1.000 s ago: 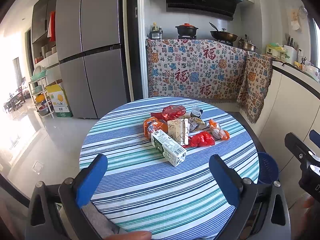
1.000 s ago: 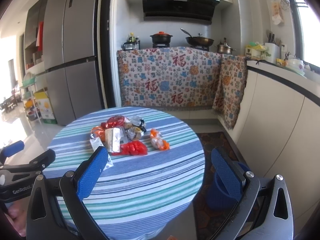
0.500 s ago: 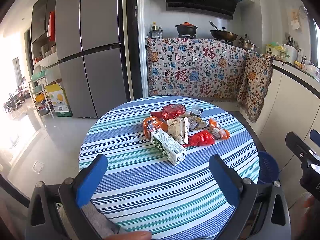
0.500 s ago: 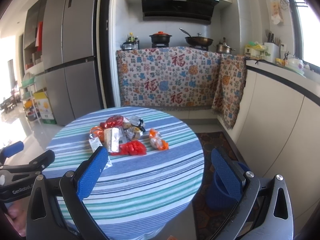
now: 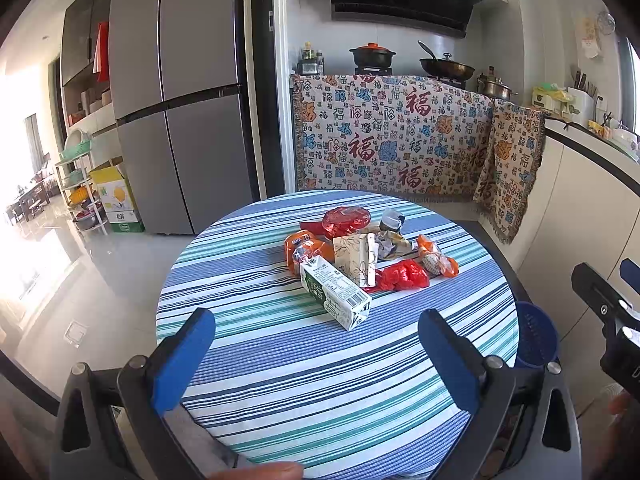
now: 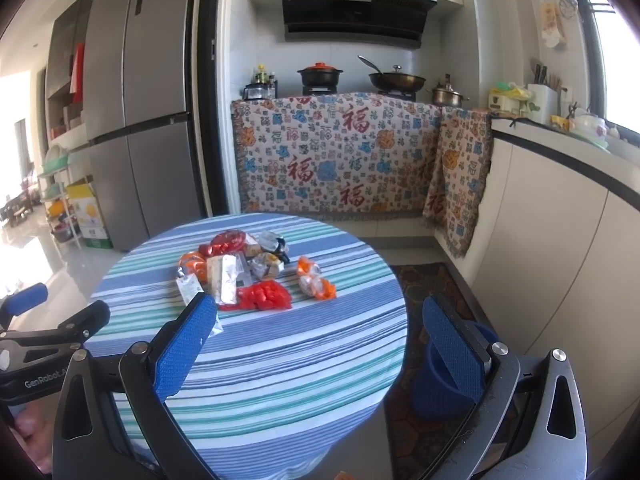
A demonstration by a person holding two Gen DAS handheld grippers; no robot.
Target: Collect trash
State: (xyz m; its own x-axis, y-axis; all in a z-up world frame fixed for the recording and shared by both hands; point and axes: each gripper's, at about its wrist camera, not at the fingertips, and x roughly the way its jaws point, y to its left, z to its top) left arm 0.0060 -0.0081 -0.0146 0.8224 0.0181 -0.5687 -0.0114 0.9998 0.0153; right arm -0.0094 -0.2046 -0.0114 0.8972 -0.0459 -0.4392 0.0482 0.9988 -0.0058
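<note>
A heap of trash lies mid-table on the striped cloth (image 5: 320,360): a green-white milk carton (image 5: 334,295) nearest, a beige carton (image 5: 356,258), a red crumpled bag (image 5: 402,275), orange wrappers (image 5: 436,261), a red lid (image 5: 346,220). My left gripper (image 5: 316,354) hovers open above the near table edge, short of the carton. My right gripper (image 6: 320,344) is open too, over the table's right side; the heap (image 6: 248,272) lies ahead left of it. A blue bin (image 6: 448,376) stands on the floor right of the table, partly behind the right finger.
A grey fridge (image 5: 180,100) stands at back left. A counter draped with patterned cloth (image 5: 392,140) carries pots at the back. White cabinets (image 6: 560,260) run along the right. A rack and boxes (image 5: 108,200) sit far left. A mat (image 6: 424,280) lies on the floor.
Both views have shifted only slightly; the trash heap sits a little lower and closer in the right wrist view. Both grippers stay open.
</note>
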